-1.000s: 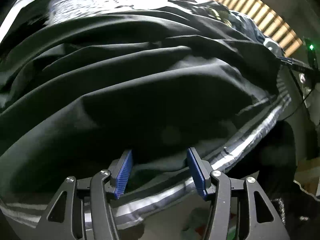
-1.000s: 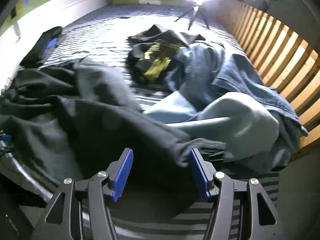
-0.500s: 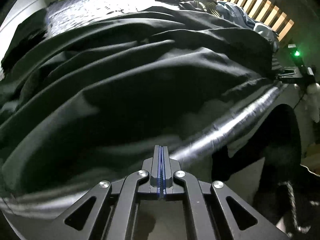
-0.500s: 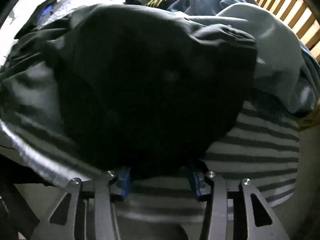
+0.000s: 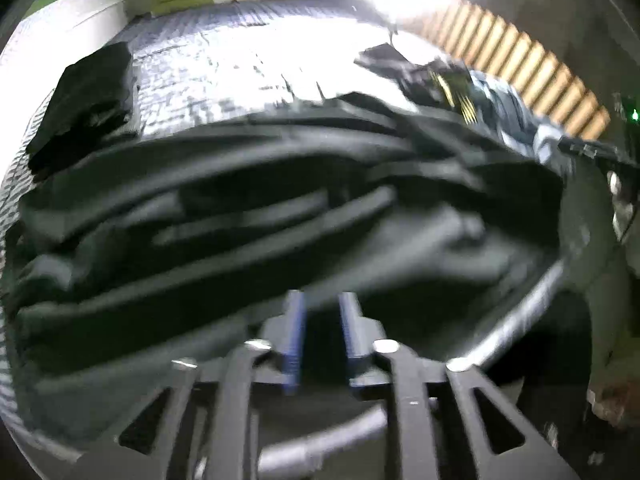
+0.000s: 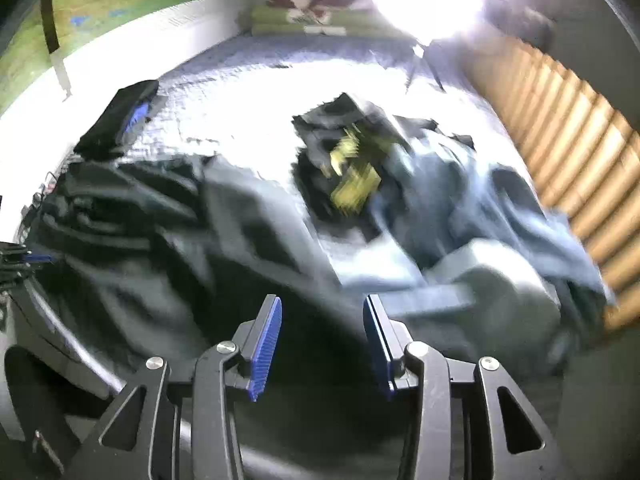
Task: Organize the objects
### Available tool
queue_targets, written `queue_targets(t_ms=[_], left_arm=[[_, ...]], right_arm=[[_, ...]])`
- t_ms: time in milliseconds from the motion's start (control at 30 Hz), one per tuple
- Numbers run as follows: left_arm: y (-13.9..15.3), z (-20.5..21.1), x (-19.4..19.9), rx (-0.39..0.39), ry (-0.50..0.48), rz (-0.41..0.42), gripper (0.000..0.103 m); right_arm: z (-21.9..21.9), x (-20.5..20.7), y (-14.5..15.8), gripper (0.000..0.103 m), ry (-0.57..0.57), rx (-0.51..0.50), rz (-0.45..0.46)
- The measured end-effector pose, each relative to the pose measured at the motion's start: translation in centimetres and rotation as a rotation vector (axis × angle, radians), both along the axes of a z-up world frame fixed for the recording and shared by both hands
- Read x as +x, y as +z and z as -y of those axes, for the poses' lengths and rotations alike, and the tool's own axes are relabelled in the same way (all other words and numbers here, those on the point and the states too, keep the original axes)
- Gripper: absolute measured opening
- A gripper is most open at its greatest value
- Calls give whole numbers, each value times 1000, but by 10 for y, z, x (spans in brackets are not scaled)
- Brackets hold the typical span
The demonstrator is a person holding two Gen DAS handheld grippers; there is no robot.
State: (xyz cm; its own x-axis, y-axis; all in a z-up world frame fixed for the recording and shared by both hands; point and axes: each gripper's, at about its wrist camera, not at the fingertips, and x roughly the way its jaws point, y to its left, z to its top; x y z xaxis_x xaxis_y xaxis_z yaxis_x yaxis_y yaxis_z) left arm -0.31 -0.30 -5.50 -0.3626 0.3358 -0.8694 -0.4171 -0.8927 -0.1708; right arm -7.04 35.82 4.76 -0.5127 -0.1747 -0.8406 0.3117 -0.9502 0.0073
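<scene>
Both hand-held grippers (image 5: 320,334) (image 6: 322,344) rose, opening over black garment (image 6: 168,248) (blurred)

The big garment (image 6: 168,240) is black. At two o'clock from it lies a black top with yellow print (image 6: 352,176), then blue denim (image 6: 460,200) and a pale grey piece (image 6: 500,292). The bedsheet (image 5: 240,80) is grey-striped, the pillow (image 6: 304,16) green, the slats (image 6: 580,152) tan. Gripper pads (image 6: 266,344) are blue.

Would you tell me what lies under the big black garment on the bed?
The black garment lies on the striped bedsheet, which shows beyond it. Anything else beneath it is covered. The blue clothes lie beside it.
</scene>
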Motion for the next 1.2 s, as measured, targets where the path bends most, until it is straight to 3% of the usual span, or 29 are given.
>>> queue_targets(t_ms=[67, 167, 267, 333, 467, 533, 633, 733, 767, 867, 967, 1000, 1033, 1067, 1200], left_arm=[[-10, -17, -19, 74, -8, 10, 42], [-29, -47, -36, 114, -35, 12, 44], [-47, -69, -43, 106, -85, 5, 44], [-57, -79, -41, 102, -111, -2, 44], [-72, -83, -39, 94, -161, 12, 44], [-75, -88, -40, 90, -184, 16, 44], [-78, -90, -44, 118, -187, 37, 44], [-80, -93, -50, 149, -180, 64, 44], [-80, -94, -49, 144, -184, 59, 44], [-81, -96, -48, 135, -191, 54, 44], [-84, -91, -49, 137, -182, 68, 44], [-84, -88, -48, 138, -178, 66, 44], [-83, -85, -48, 142, -173, 63, 44], [-84, -81, -48, 142, -166, 63, 44], [-85, -72, -50, 151, -145, 72, 44]], right_arm=[[30, -25, -7, 39, 17, -31, 15], [73, -60, -34, 39, 30, -38, 75], [105, -81, -77, 39, 27, 173, 126], [100, -85, -93, 39, 27, 187, 210], [72, -48, -115, 39, 74, 62, 411], [68, -17, -123, 39, 126, 77, 461], [68, 2, -116, 39, 141, 97, 440], [68, -5, -91, 40, 72, 144, 264], [72, -9, -86, 47, 71, 167, 225], [83, -20, -93, 52, 91, 170, 242], [97, -25, -120, 52, 145, 262, 300], [103, -25, -125, 49, 159, 295, 305], [105, -23, -129, 20, 177, 332, 308], [105, -23, -128, 6, 182, 343, 316], [96, -44, -83, 6, 165, 246, 245]])
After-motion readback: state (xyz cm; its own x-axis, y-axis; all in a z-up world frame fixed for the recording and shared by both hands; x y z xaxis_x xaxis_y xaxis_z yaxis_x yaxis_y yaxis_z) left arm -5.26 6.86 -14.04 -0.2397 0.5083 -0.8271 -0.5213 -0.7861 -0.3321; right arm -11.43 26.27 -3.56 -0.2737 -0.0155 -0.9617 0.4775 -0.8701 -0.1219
